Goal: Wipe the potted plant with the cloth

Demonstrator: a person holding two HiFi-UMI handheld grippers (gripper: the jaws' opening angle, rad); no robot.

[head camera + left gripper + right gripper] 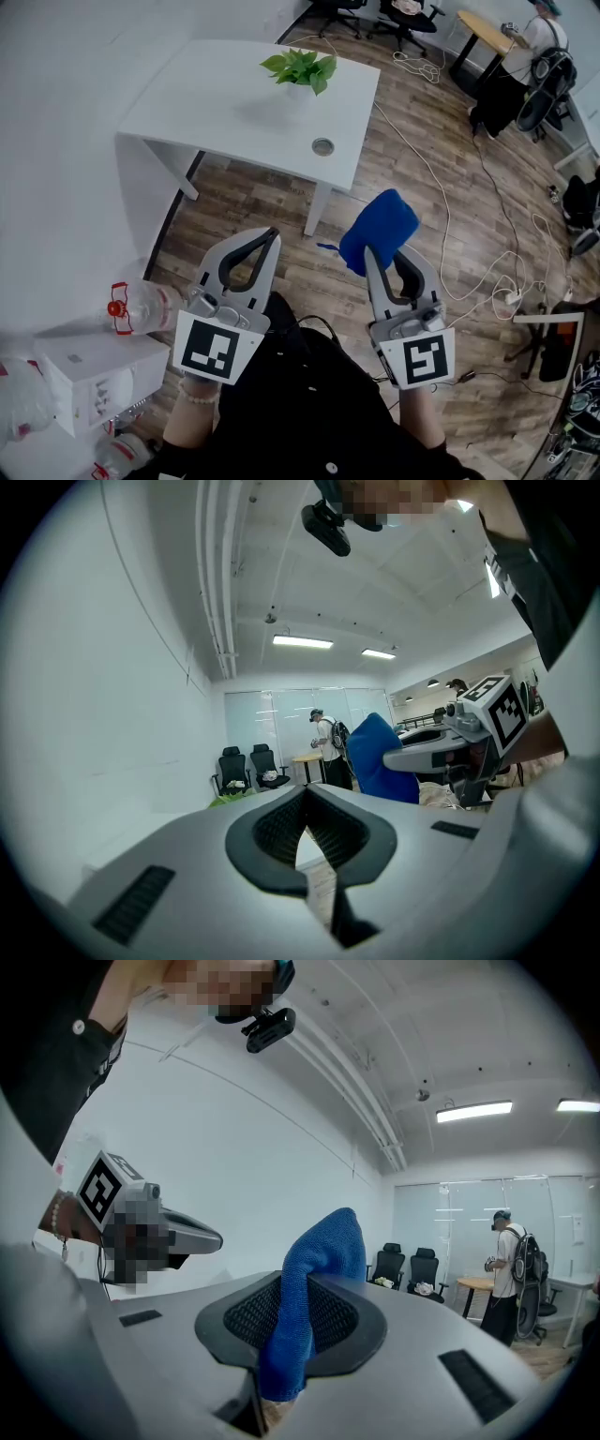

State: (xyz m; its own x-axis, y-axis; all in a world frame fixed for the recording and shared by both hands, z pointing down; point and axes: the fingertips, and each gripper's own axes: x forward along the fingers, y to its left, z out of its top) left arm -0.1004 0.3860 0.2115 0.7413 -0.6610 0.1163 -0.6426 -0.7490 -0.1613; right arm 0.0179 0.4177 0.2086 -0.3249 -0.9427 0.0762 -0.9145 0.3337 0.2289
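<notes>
Fingers of right gripper (372, 253) clamped on blue cloth (382, 225), left gripper (270, 234) fingers together, empty, potted plant (301, 69) on white table (211, 108)

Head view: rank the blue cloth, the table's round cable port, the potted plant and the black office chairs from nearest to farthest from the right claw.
1. blue cloth, clamped in the right claw.
2. cable port, near the white table's front edge.
3. potted plant, on the table's far side.
4. black office chairs, at the room's far end.
</notes>
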